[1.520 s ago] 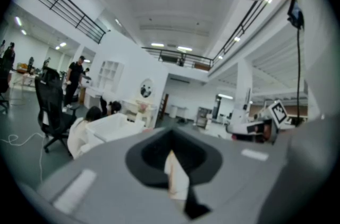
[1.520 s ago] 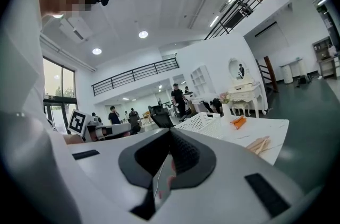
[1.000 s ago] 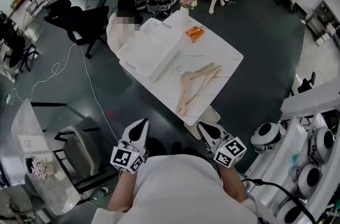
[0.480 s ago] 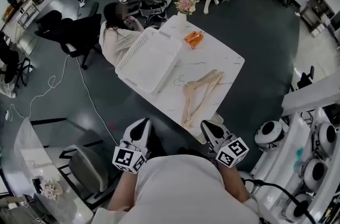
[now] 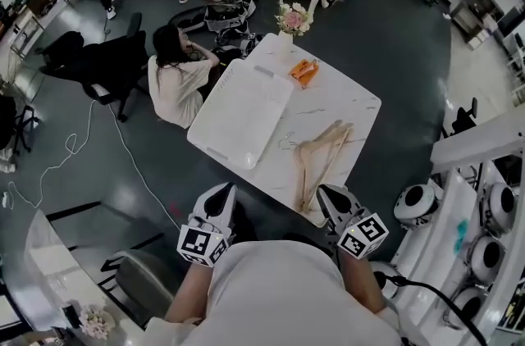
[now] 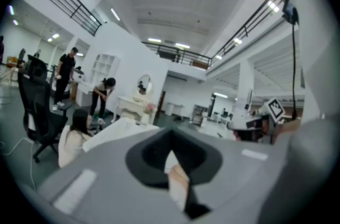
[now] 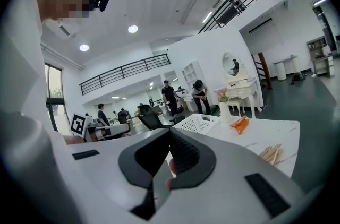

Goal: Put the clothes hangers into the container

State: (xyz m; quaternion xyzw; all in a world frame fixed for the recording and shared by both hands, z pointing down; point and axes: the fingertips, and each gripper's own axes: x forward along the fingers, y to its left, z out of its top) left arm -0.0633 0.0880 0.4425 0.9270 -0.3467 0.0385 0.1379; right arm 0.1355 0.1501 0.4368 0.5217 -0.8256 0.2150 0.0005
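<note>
Several wooden clothes hangers lie in a bundle on the near right part of the white marble table; they also show as the hangers at the right of the right gripper view. The white perforated container stands on the table's left half, seen as the container and the container from the grippers. My left gripper and right gripper are held close to my body, short of the table's near corner. Both are shut, with nothing between their jaws.
An orange item and a flower vase sit at the table's far end. A person sits on the floor against the table's left side, near a black chair. White machines stand at my right.
The table, container and hangers have drawn nearer and shifted a little right in the head view. Both grippers keep their place in front of my body, still shut.
</note>
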